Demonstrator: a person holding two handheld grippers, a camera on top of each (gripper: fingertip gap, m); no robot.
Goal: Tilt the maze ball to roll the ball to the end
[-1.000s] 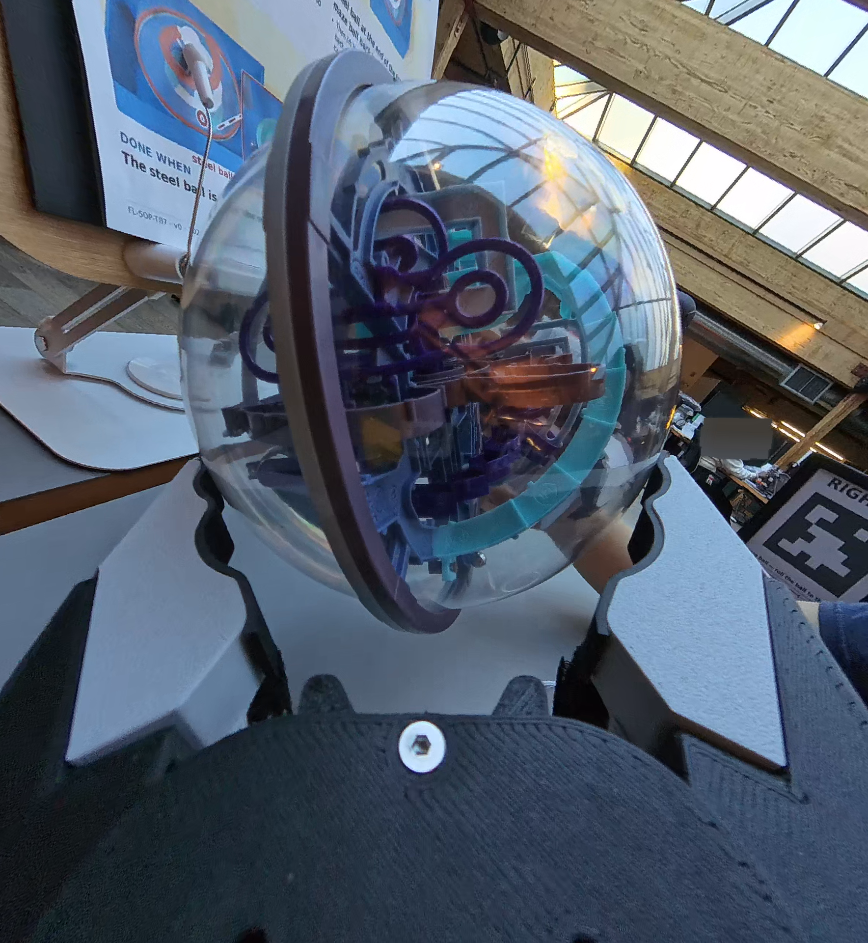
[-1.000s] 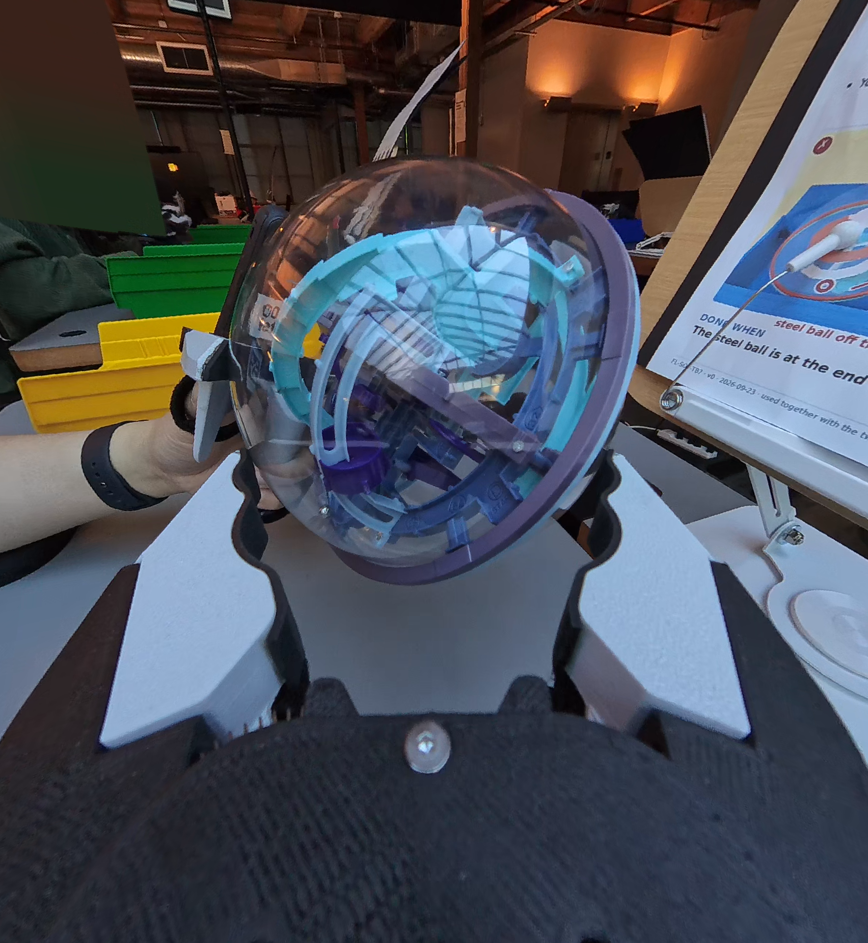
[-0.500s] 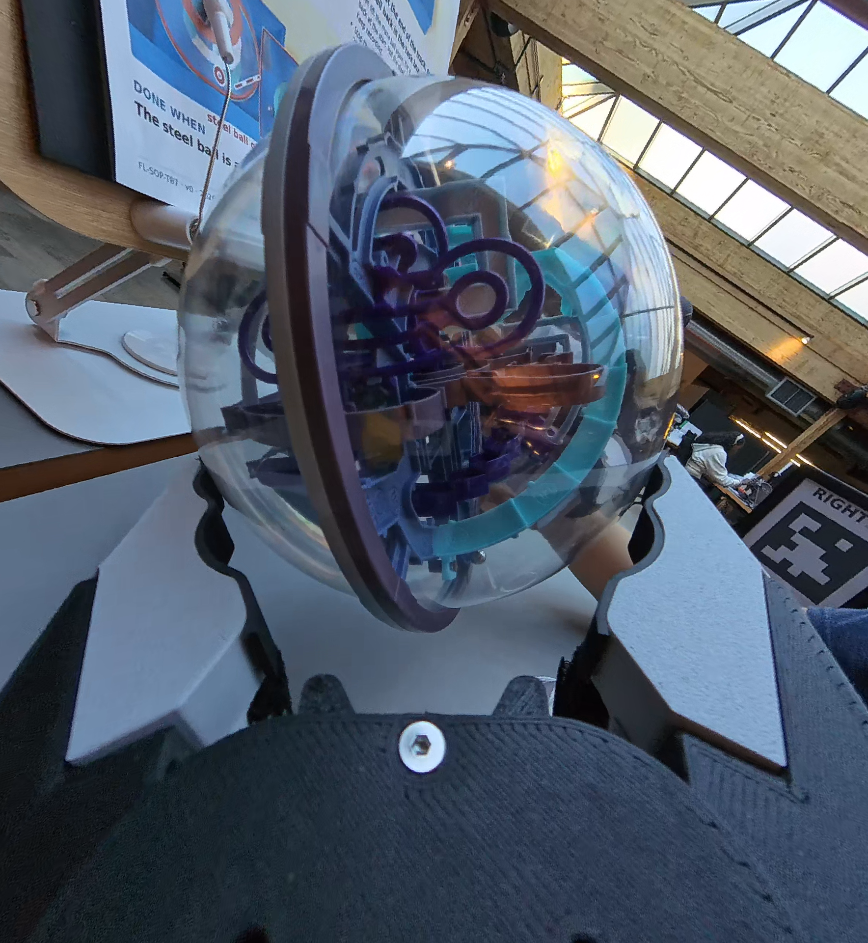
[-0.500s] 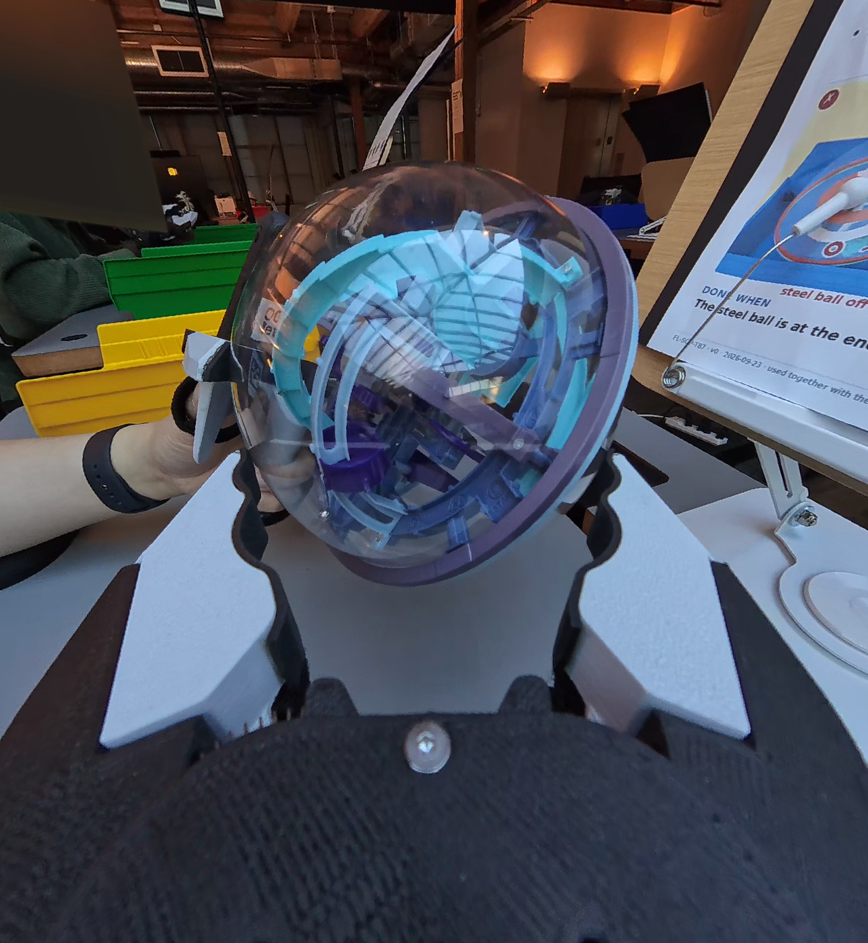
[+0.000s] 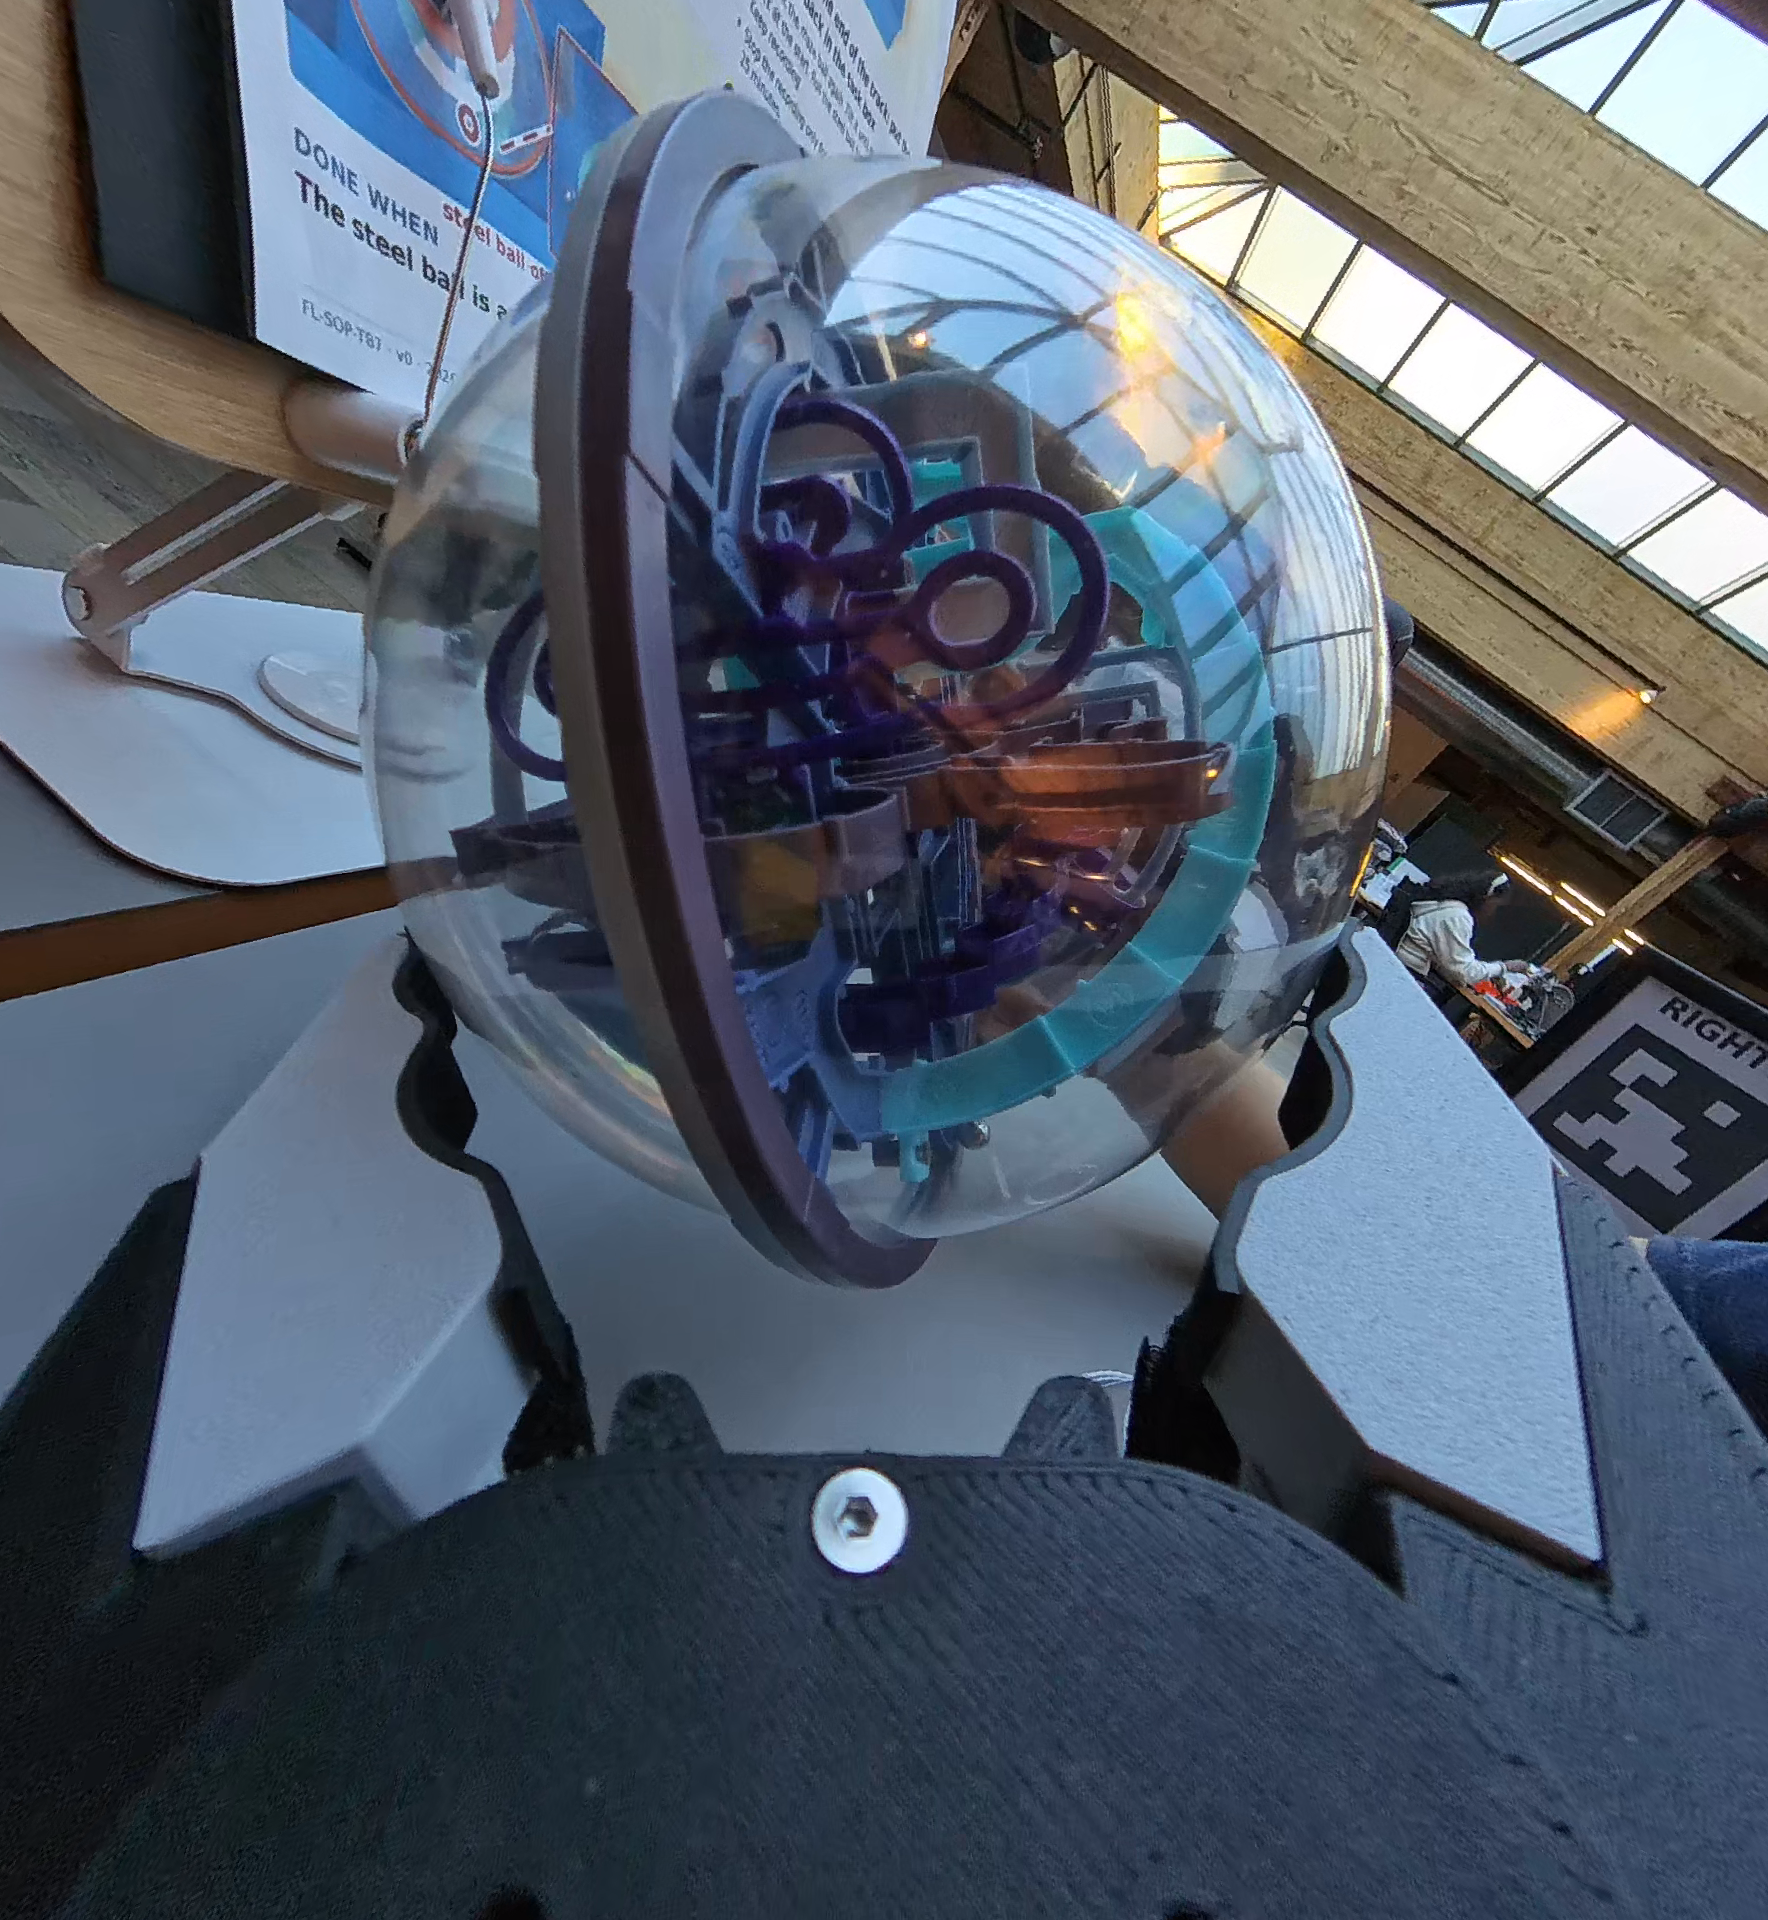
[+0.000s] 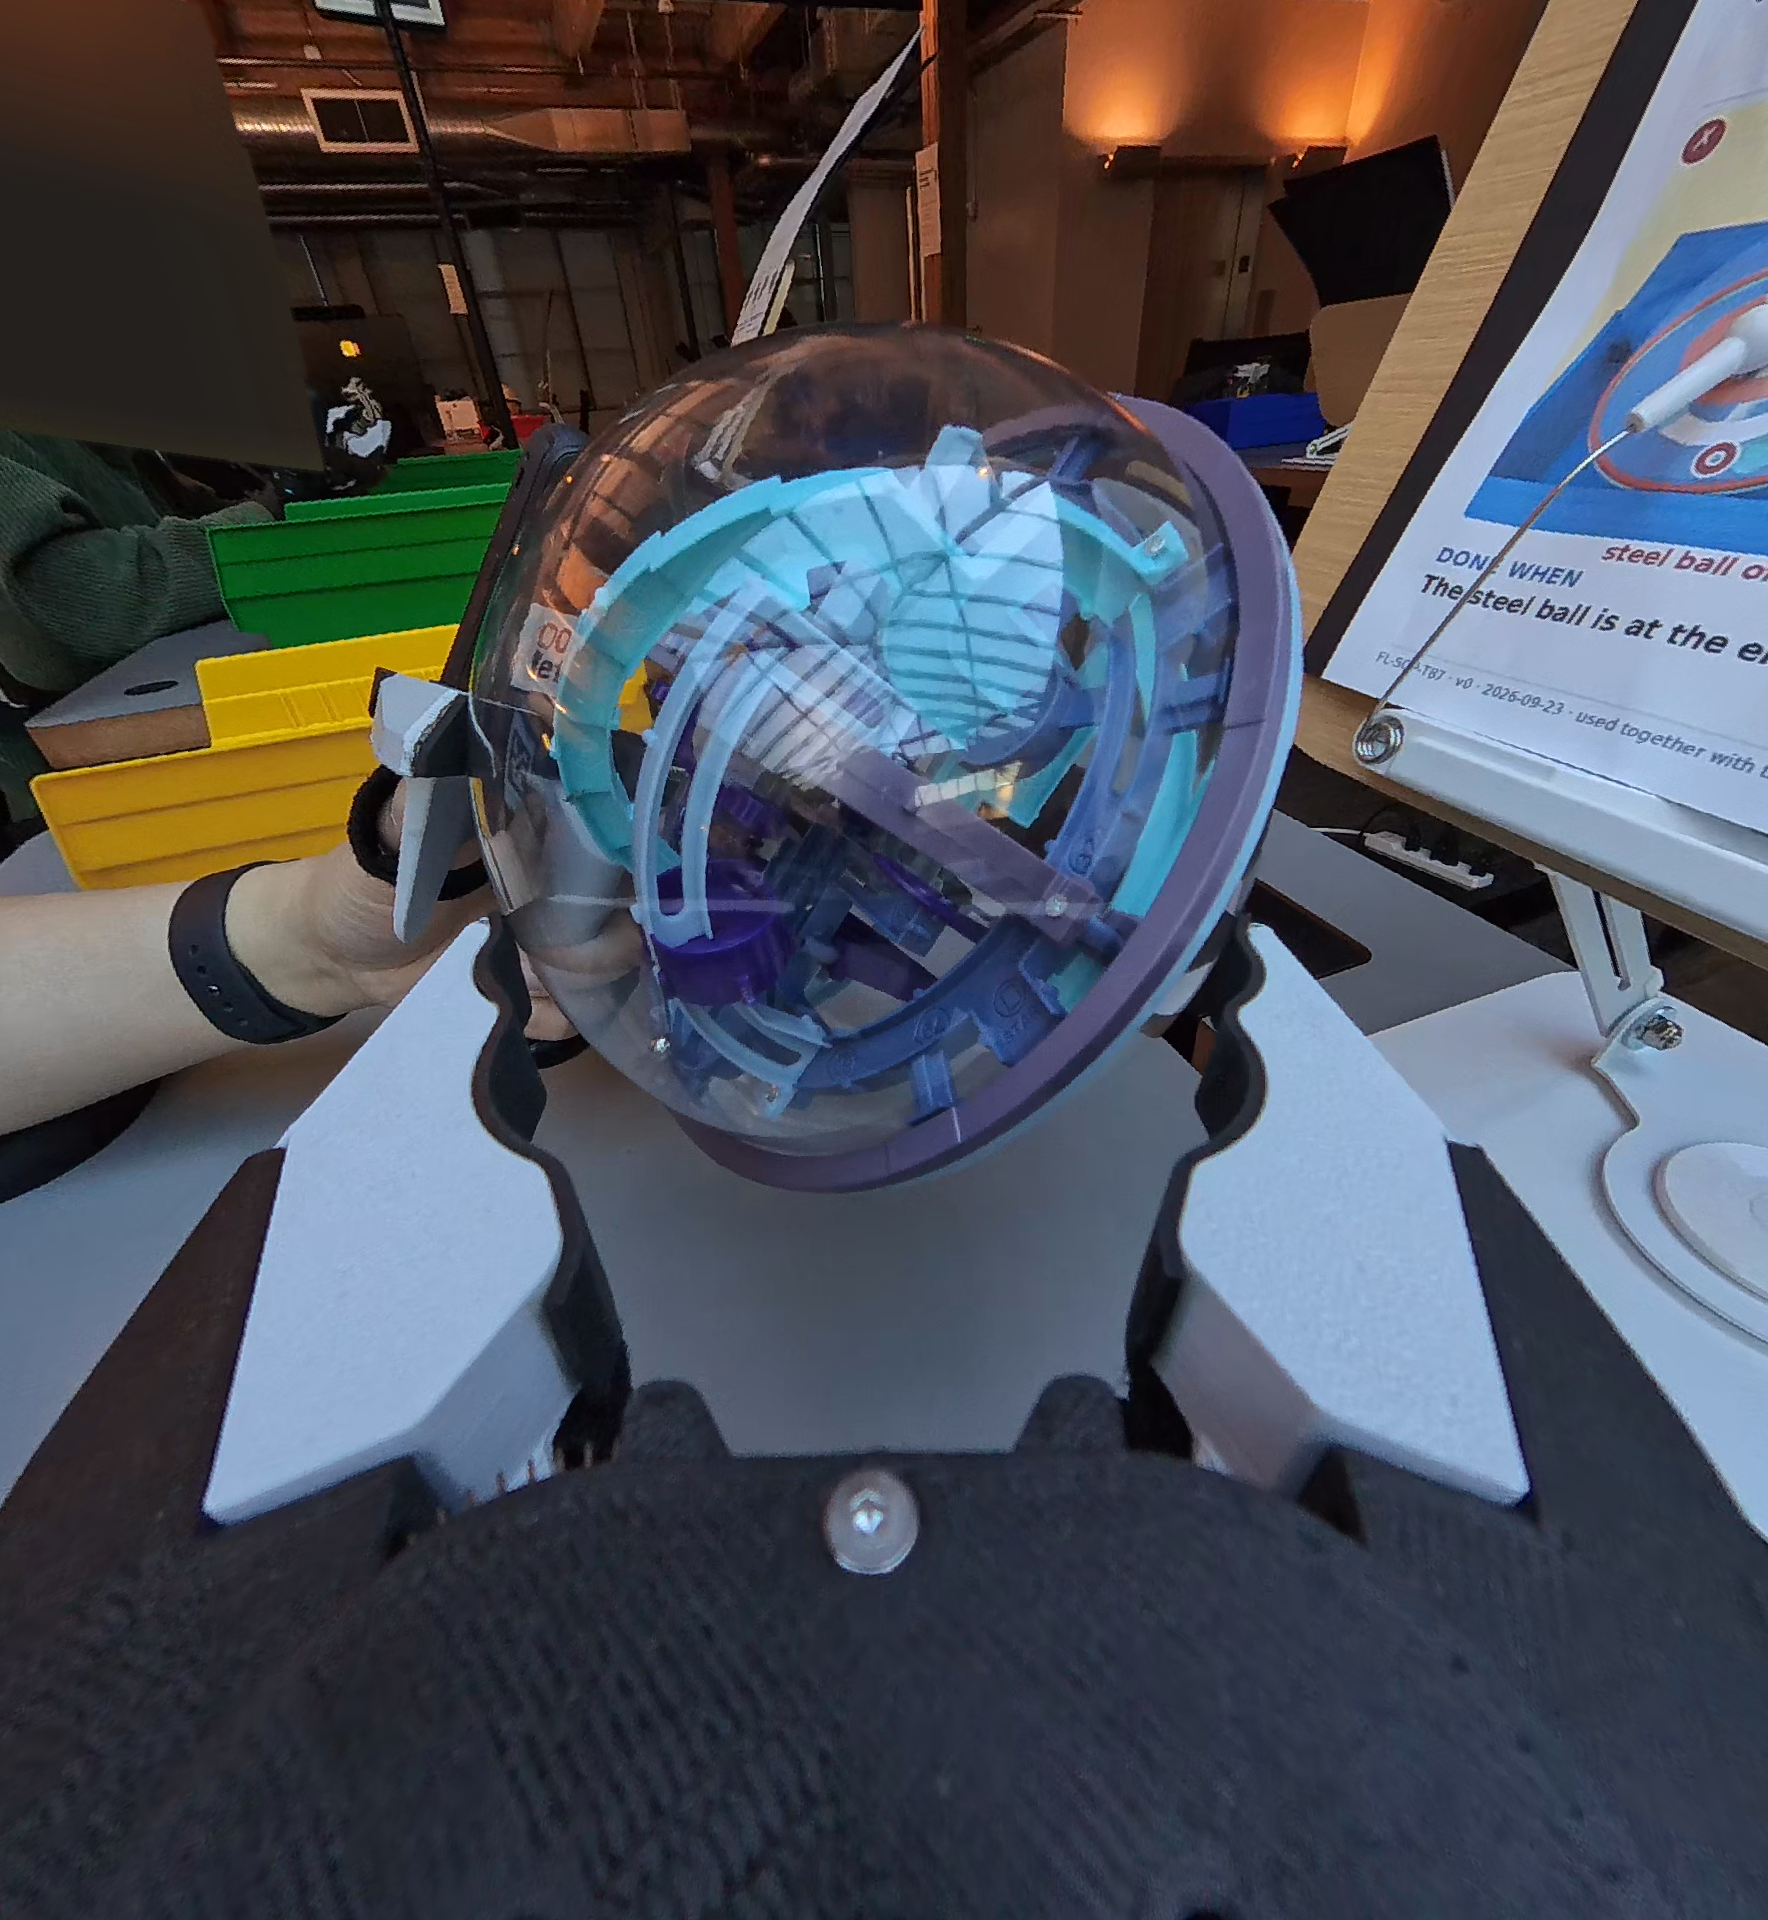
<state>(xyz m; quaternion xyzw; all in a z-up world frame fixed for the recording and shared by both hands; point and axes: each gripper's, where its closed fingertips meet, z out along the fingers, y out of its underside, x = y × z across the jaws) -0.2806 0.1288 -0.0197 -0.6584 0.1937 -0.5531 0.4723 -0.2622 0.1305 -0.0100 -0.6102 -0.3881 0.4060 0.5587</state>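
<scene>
The maze ball (image 5: 880, 675) is a clear sphere with a purple equator ring and teal, blue and purple tracks inside. It hangs above the grey table (image 6: 859, 1299), clamped from opposite sides. My left gripper (image 5: 869, 997) is shut on its lower sides. My right gripper (image 6: 864, 987) is shut on it too, with the ring tilted down to the right (image 6: 880, 748). A small shiny bead (image 5: 979, 1132) sits near the bottom of the teal track; I cannot tell whether it is the steel ball. The left gripper's finger (image 6: 423, 790) shows behind the sphere in the right wrist view.
A printed sheet on a wooden stand (image 6: 1638, 520) stands close on the right, on a white base plate (image 6: 1742, 1247); it also shows in the left wrist view (image 5: 392, 208). Yellow (image 6: 288, 748) and green (image 6: 360, 561) bins sit behind. A hand with a black wristband (image 6: 225, 956) holds the left gripper.
Both grippers have shifted a little with the ball held fast, so the stand and sheet have slid in both views. The grip on the ball is unchanged.
</scene>
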